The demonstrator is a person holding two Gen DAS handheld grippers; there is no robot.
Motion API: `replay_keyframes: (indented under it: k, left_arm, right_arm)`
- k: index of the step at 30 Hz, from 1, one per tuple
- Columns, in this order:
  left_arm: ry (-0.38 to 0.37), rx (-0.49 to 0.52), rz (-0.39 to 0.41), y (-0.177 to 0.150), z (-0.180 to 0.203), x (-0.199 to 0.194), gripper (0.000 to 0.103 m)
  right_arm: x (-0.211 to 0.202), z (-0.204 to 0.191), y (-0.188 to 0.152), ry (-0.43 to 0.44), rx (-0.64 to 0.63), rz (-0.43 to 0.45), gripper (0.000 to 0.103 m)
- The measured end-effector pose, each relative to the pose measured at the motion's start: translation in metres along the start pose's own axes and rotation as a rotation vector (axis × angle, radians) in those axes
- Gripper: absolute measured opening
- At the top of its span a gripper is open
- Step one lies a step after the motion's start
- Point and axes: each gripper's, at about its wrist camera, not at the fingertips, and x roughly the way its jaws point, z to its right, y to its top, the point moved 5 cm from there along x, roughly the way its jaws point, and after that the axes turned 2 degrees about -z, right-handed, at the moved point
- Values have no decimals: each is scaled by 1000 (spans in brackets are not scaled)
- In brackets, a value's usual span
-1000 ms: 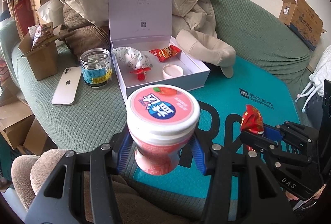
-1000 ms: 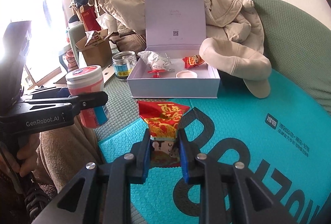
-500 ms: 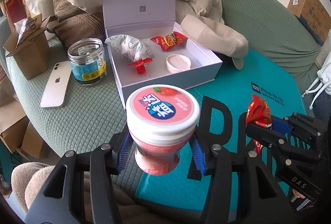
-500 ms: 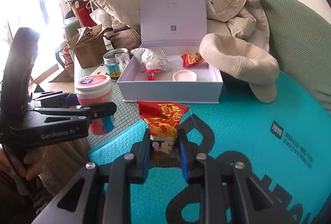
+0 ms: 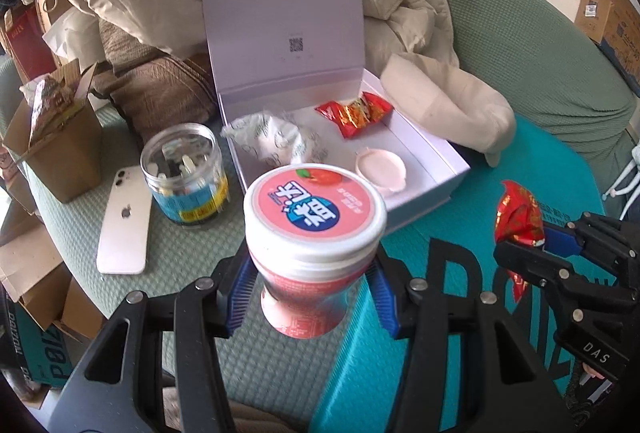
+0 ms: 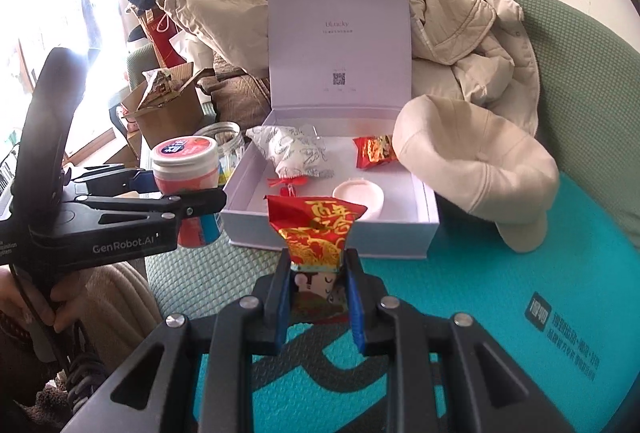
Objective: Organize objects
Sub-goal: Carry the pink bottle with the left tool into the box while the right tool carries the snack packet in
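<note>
The left gripper is holding a pink tub with a white lid; its fingers are clamped on the body of the tub, in the lower middle of the left wrist frame. The right gripper is holding a red snack packet, and its fingers are pressed together on the lower part of the packet, in the middle of the right wrist frame. Both things are hanging in the air, just in front of the open lilac box.

Inside the box are already lying a patterned pouch, a small red packet and a pale round lid. So I judge that the task is partly done: some things are packed, and two are still on the way. The glass jar and the white phone are staying outside the box, at the left; whether they belong in it I cannot tell.
</note>
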Motion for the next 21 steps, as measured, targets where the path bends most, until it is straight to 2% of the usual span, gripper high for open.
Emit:
replay_keyframes:
  k: [9,12,17,21]
  left_arm:
    - [26,12,52,42,-8,-1,50]
    - [78,34,55,55,-9,-1,50]
    - [98,61,75,74,-7,-1,50]
    - [164,84,81,88,-11,1,50]
  right_arm:
    - [-1,0,44,3,-59,41,24]
    - [-3,-2,60,-12,-96,50,24]
    - [-5,-3,83,-41,-153,68,24]
    - [-5,-2,98,-67,-184,85,24]
